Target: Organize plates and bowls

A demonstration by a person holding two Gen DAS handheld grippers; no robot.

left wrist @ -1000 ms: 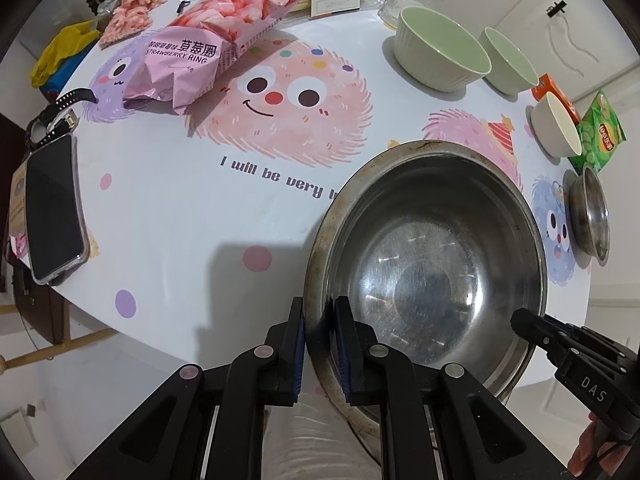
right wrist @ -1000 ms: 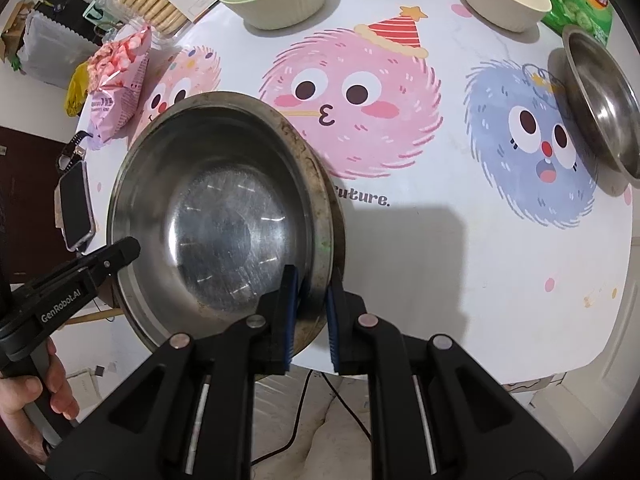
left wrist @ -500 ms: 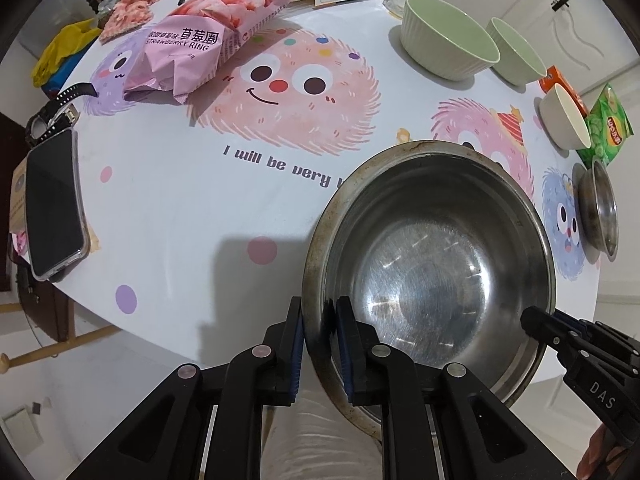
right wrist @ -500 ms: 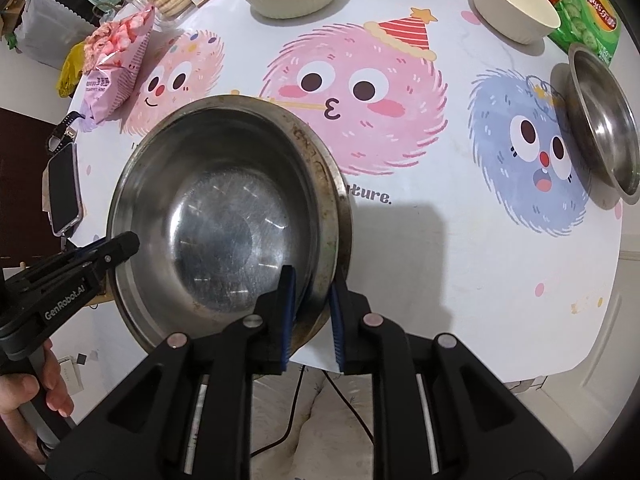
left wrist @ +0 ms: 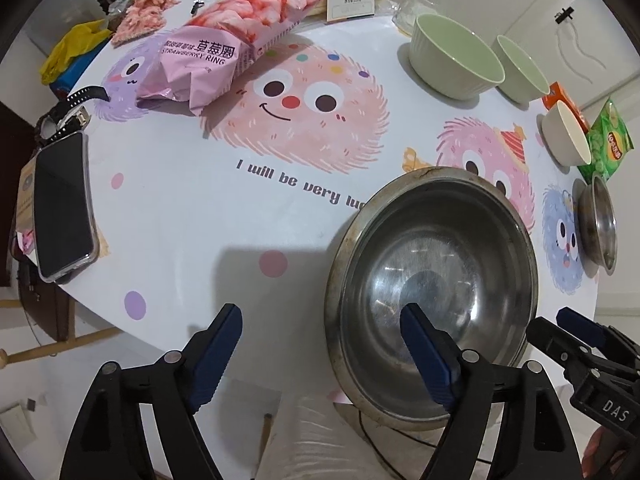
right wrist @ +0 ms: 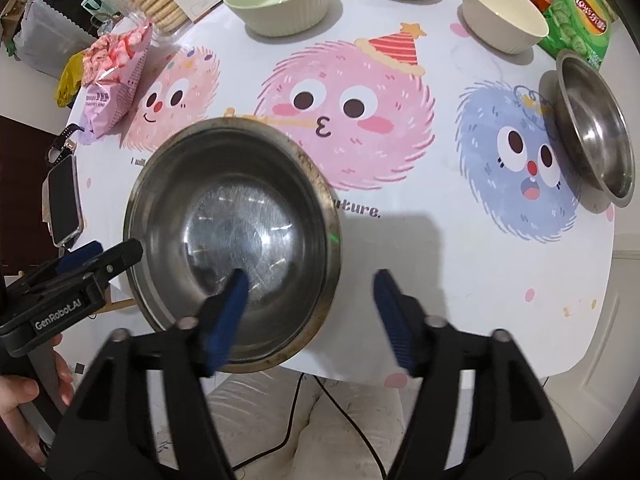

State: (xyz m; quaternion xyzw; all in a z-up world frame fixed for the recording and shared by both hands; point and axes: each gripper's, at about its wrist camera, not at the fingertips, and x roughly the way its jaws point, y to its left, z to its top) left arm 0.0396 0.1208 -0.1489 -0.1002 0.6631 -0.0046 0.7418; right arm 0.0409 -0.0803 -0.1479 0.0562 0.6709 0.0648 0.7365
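A large steel bowl point(left wrist: 432, 280) point(right wrist: 232, 240) rests upright at the front edge of the round table point(left wrist: 180, 220), its near side overhanging the edge. My left gripper point(left wrist: 322, 312) straddles the bowl's left rim, jaws opening, pads clear of the metal. My right gripper point(right wrist: 311, 277) straddles the right rim the same way, jaws opening and off the metal. Farther back stand two green bowls point(left wrist: 456, 56) point(left wrist: 520, 68), a cream bowl point(right wrist: 504, 12) and a small steel bowl point(right wrist: 596, 128).
A phone point(left wrist: 64, 204) and a watch lie at the table's left edge. A pink snack bag point(left wrist: 224, 52) and a biscuit box sit at the back left, a green crisp bag point(right wrist: 580, 16) at the back right. A hand point(right wrist: 16, 392) holds the left gripper.
Both grippers were shut on the large steel bowl's rim and have let go, their jaws now standing wide apart. The bowl stays where it was on the table.
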